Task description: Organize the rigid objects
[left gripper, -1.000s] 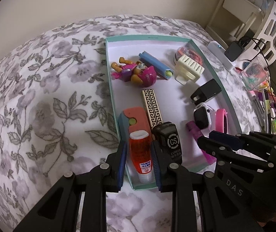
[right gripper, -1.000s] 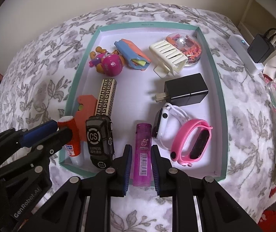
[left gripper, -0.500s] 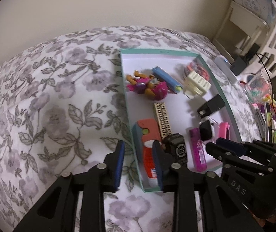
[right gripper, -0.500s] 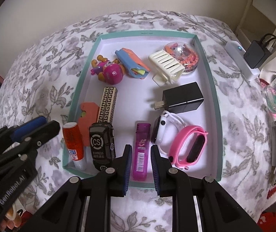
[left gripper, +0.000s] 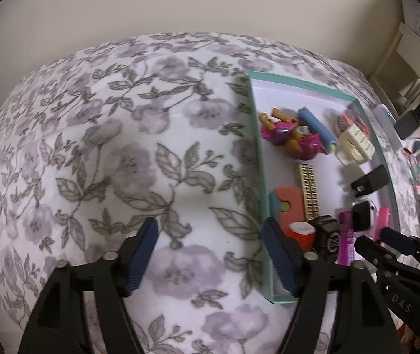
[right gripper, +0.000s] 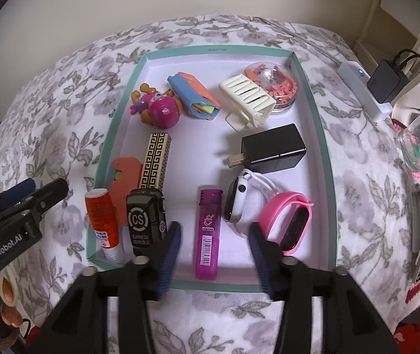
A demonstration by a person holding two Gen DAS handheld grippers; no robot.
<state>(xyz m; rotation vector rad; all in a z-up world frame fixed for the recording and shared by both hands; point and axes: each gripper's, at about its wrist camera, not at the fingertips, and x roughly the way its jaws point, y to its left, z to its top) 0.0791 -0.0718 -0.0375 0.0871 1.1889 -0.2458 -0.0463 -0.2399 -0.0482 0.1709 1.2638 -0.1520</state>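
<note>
Left wrist view:
Left gripper (left gripper: 210, 246): jaws opening, spread wide over the flowered cloth (left gripper: 115, 159); nothing between them; its right finger stands at the box's near left corner.
Box (left gripper: 255, 147): teal rim, white floor, lying on the cloth to the right.
Glue stick (left gripper: 301, 234): orange, white cap showing, in the near left corner of the box, just beside the black tag (left gripper: 327, 236).
Right gripper (left gripper: 378, 239): seen from the side at the lower right, over the box's near end; its opening cannot be judged here.

Right wrist view:
Right gripper (right gripper: 214, 243): jaws opening, pads apart on either side of the purple lighter (right gripper: 208, 233) without pressing on it.
Lighter: lying lengthwise at the near edge of the box (right gripper: 326, 159).
Near row: glue stick (right gripper: 103, 224), black tag (right gripper: 145, 215), lighter, white watch (right gripper: 236, 203), pink band (right gripper: 289, 221).
Middle: patterned bar (right gripper: 155, 159), orange piece (right gripper: 126, 174), black charger (right gripper: 274, 149).
Far end: pink toy (right gripper: 156, 110), blue case (right gripper: 193, 96), cream clip (right gripper: 248, 98), clear round tub (right gripper: 277, 87).
Left gripper (right gripper: 46, 187): at the left, outside the box, over the cloth.
</note>
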